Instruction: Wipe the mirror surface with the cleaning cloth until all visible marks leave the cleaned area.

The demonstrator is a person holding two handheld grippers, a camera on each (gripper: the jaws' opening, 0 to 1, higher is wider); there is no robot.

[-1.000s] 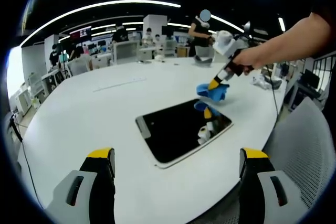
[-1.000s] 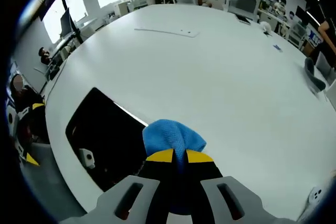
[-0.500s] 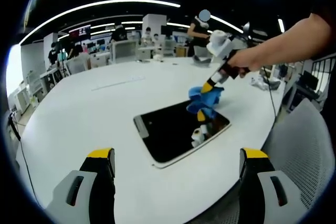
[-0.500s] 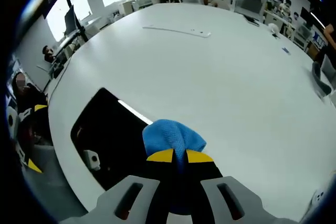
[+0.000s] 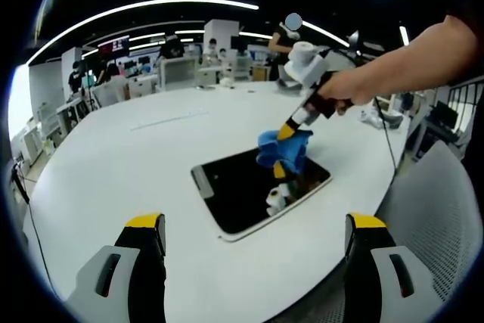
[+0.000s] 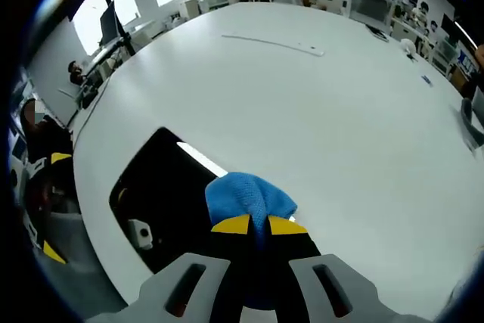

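Note:
A dark rectangular mirror [image 5: 249, 194] with a pale rim lies flat on the white table [image 5: 121, 172]. In the right gripper view the mirror [image 6: 162, 194] sits left of centre. My right gripper [image 6: 259, 225] is shut on a blue cleaning cloth [image 6: 248, 194], and the bunched cloth hangs over the mirror's far right part. The left gripper view shows that right gripper [image 5: 291, 128], held by a person's hand, with the blue cloth [image 5: 278, 149] just above or touching the glass. My left gripper [image 5: 253, 228] stands open near the table's near edge, short of the mirror, with nothing between its fingers.
A grey mesh chair [image 5: 435, 209] stands at the right by the table edge. A long pale strip [image 6: 272, 43] lies on the far table. Desks, monitors and people fill the background. Broad bare table spreads left of and beyond the mirror.
The right gripper has carried the blue cloth leftward, from beyond the mirror's far right corner to over its glass. The left gripper has stayed still.

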